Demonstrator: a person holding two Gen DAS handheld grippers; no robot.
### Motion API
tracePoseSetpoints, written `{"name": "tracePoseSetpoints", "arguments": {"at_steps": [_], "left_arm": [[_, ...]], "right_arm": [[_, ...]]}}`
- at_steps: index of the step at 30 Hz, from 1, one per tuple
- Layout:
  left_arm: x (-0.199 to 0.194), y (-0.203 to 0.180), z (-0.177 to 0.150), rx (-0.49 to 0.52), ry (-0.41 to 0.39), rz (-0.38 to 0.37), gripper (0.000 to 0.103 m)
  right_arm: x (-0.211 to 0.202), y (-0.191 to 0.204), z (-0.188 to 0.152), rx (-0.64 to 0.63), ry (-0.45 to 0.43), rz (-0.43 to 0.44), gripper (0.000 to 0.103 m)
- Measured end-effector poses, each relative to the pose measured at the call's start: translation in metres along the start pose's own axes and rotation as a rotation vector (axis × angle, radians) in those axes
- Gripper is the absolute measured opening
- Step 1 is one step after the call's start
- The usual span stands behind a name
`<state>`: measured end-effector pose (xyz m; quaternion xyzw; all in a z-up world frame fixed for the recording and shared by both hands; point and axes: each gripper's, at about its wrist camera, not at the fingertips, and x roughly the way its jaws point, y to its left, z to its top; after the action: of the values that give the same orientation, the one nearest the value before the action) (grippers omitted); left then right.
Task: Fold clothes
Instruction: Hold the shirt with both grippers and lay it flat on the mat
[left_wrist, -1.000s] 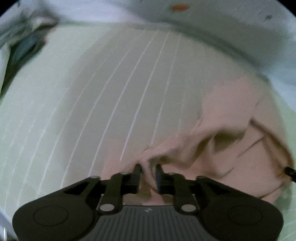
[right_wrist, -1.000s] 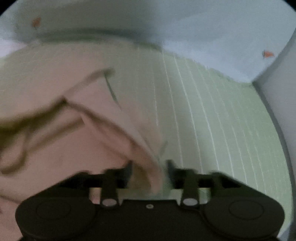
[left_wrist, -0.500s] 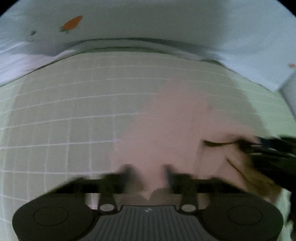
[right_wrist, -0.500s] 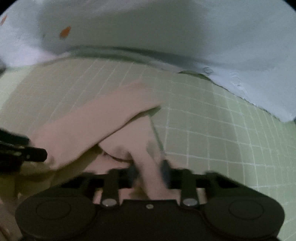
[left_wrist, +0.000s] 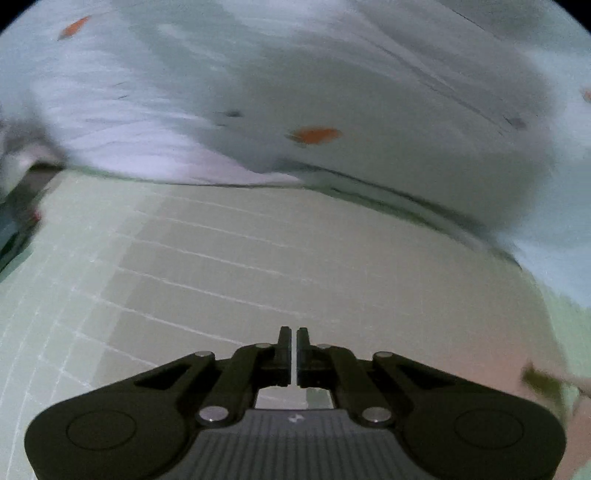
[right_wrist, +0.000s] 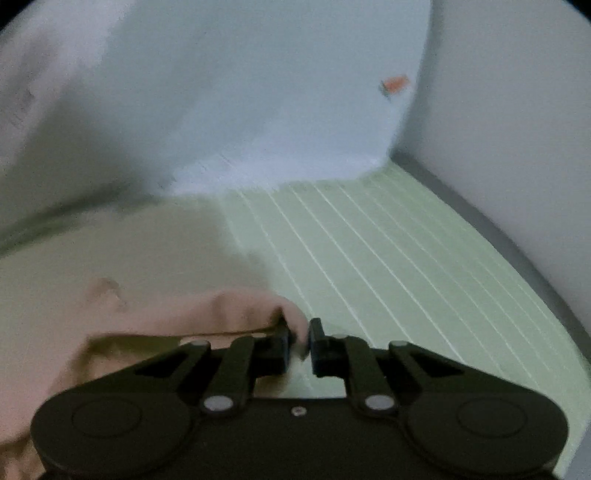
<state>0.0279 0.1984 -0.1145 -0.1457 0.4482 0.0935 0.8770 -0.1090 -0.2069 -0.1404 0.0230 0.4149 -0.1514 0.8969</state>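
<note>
Garment: I see a pink cloth (right_wrist: 155, 317) in the lower left of my right wrist view, bunched and ridged, lying on the green grid mat (right_wrist: 388, 266). In my left wrist view only a pink patch (left_wrist: 517, 369) shows at the lower right edge, blurred.

Right gripper: my right gripper (right_wrist: 300, 334) has its jaws drawn narrow on a pink fold at the cloth's right end; cloth sits between the fingers, so I read it as holding the garment.

Left gripper: my left gripper (left_wrist: 293, 338) has its jaws nearly together, just a sliver of gap, and I see no cloth in them. It points over bare mat (left_wrist: 221, 258) in the middle of the frame, apart from the pink patch.

Surroundings: pale blue sheet (left_wrist: 332, 92) with small orange marks fills the top of both views; a grey wall (right_wrist: 517, 147) runs down the right side of the right view.

Progress: the cloth looks heaped, with a raised ridge and a shadowed hollow under it at lower left; I see no flat, squared stack. I judge the folding is under way, not finished, though most of the garment is hidden behind the gripper body or outside both frames.

Left to do: the gripped edge wants laying down and the layers flattening; I cannot tell how many folds are already in.
</note>
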Motion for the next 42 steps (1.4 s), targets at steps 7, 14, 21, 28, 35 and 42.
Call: {"name": "tracePoseSetpoints", "arguments": {"at_steps": [7, 14, 21, 28, 35, 42], "left_arm": [[-0.008, -0.027, -0.014, 0.116, 0.024, -0.099, 0.059], [0.005, -0.059, -0.037, 0.321, 0.108, -0.079, 0.067], [0.004, -0.035, -0.040, 0.298, 0.134, -0.012, 0.005], [-0.036, 0.034, -0.011, 0.031, -0.046, 0.176, 0.004], [-0.103, 0.163, -0.013, -0.498, -0.218, 0.424, 0.004], [-0.117, 0.184, -0.049, -0.631, -0.166, 0.472, 0.024]], "right_arm": [[-0.006, 0.019, -0.012, -0.084, 0.005, 0.002, 0.054], [0.023, 0.023, -0.012, -0.121, 0.074, 0.024, 0.074], [0.052, 0.023, -0.019, -0.188, 0.120, -0.066, 0.070], [0.058, 0.005, -0.006, -0.107, 0.073, -0.102, 0.010], [0.051, -0.029, 0.000, 0.009, 0.051, -0.175, 0.010], [0.037, -0.001, -0.008, -0.095, 0.053, -0.185, 0.054]]}}
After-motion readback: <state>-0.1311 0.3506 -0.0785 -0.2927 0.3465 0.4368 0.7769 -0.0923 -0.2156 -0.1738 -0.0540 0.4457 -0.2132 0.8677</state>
